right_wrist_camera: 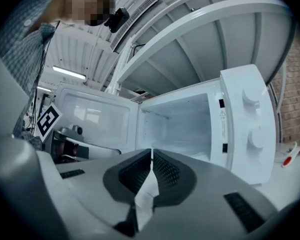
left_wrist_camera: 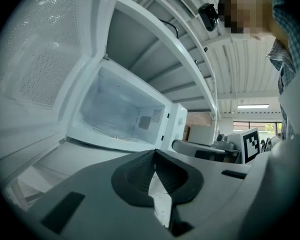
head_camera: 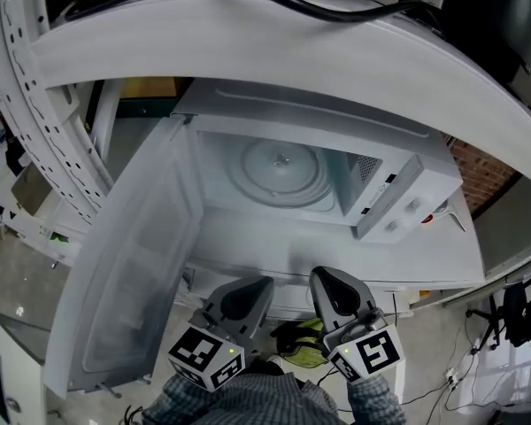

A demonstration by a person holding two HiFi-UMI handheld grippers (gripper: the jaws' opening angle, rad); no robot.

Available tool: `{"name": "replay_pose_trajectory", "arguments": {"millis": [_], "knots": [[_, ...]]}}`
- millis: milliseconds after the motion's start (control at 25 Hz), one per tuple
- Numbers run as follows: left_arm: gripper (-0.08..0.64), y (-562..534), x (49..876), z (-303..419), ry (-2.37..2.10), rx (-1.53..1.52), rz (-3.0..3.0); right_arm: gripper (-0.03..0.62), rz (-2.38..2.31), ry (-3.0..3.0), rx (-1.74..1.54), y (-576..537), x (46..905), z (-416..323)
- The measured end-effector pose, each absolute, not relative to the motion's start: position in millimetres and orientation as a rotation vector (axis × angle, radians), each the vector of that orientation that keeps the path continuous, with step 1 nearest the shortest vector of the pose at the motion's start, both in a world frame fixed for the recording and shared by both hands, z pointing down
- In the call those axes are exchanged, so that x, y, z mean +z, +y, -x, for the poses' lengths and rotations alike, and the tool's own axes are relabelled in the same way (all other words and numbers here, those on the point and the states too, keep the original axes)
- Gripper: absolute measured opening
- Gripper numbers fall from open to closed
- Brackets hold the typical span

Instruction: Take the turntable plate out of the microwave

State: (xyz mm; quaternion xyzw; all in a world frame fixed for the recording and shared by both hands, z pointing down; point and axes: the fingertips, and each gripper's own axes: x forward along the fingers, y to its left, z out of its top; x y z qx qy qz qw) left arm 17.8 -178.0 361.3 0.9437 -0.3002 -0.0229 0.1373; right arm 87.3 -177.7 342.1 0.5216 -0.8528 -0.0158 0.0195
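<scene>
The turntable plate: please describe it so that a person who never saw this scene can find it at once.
Find the white microwave in the middle of the head view, its door swung open to the left. Inside it, the turntable plate lies flat on the bottom. It is the only round thing in there, a pale disc with concentric rings.

Before you, a white counter (head_camera: pixel 274 251) under the microwave (head_camera: pixel 319 118), small red-and-white thing (head_camera: pixel 430 217) just right of the microwave.
</scene>
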Motion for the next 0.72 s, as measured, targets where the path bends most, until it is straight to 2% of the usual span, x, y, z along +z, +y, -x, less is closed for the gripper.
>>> {"name": "replay_pose_trajectory", "arguments": {"millis": [200,520,720], "knots": [[0.008,-189.3,356.9,-19.6,-0.909,-0.073,-2.729,0.023,-1.550,-2.545,-0.365,-202.8,316.8,-88.9],[0.008,-205.5,344.4,-20.8,-0.939,-0.116,-2.741,0.023,-1.312,-1.825,-0.769,-251.3,324.1,-101.0],[0.008,-215.0,342.8,-20.5,-0.946,-0.134,-2.736,0.025,-1.218,-1.735,-0.804,-279.6,335.8,-91.2]]}}
